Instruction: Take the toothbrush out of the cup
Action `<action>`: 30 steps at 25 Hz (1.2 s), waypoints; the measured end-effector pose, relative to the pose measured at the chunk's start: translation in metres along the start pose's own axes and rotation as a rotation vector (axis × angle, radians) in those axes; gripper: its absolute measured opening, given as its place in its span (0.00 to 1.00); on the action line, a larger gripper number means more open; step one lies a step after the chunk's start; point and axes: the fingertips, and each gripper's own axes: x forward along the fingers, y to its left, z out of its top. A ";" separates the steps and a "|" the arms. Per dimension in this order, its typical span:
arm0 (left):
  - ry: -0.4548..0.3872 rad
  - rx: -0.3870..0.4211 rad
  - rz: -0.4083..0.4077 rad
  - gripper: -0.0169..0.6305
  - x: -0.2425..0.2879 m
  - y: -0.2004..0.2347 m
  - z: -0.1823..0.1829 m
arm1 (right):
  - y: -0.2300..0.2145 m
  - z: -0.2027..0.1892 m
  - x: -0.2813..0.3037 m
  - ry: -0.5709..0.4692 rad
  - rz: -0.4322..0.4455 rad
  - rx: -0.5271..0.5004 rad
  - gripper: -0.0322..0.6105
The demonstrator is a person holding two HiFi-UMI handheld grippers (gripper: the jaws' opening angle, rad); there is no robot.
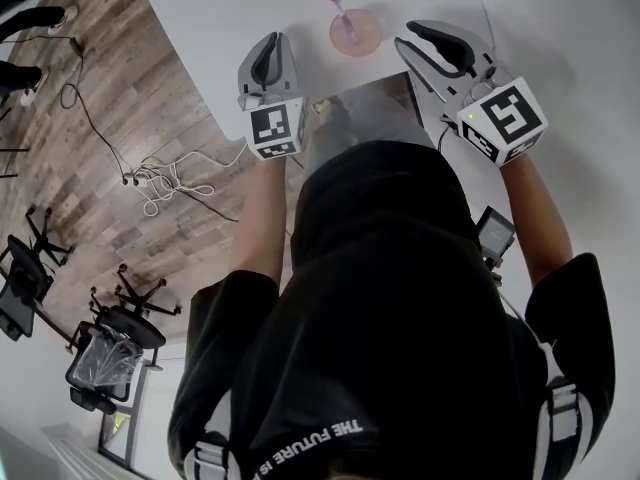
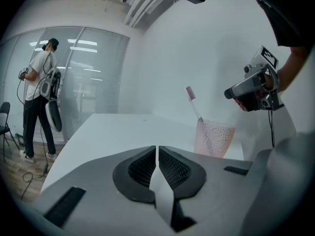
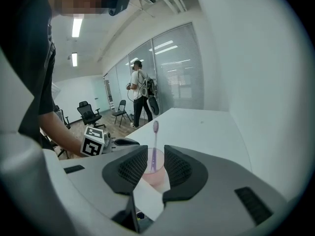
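Toothbrush (image 3: 154,141) stands near-upright, head up, in the pink cup (image 1: 356,32). Right gripper (image 3: 156,163): 2 jaws part-open, empty. The handle lines up dead ahead through the gap, apparently still beyond the pads. Left gripper (image 2: 156,156): jaws together, empty, cup off to its right.

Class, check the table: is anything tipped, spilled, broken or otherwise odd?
Nothing stands out. The pink cup stands upright on the white table, with the toothbrush leaning inside it, head up. No spill or damage shows.
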 end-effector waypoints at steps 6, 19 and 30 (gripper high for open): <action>0.000 0.002 -0.001 0.06 0.002 0.003 -0.012 | 0.001 -0.020 0.025 -0.002 0.035 0.015 0.22; -0.007 -0.009 -0.004 0.06 -0.001 -0.003 -0.007 | -0.003 -0.027 0.050 -0.023 0.107 0.049 0.22; 0.005 -0.011 0.005 0.05 -0.002 0.003 -0.013 | 0.002 -0.029 0.070 -0.009 0.130 0.021 0.22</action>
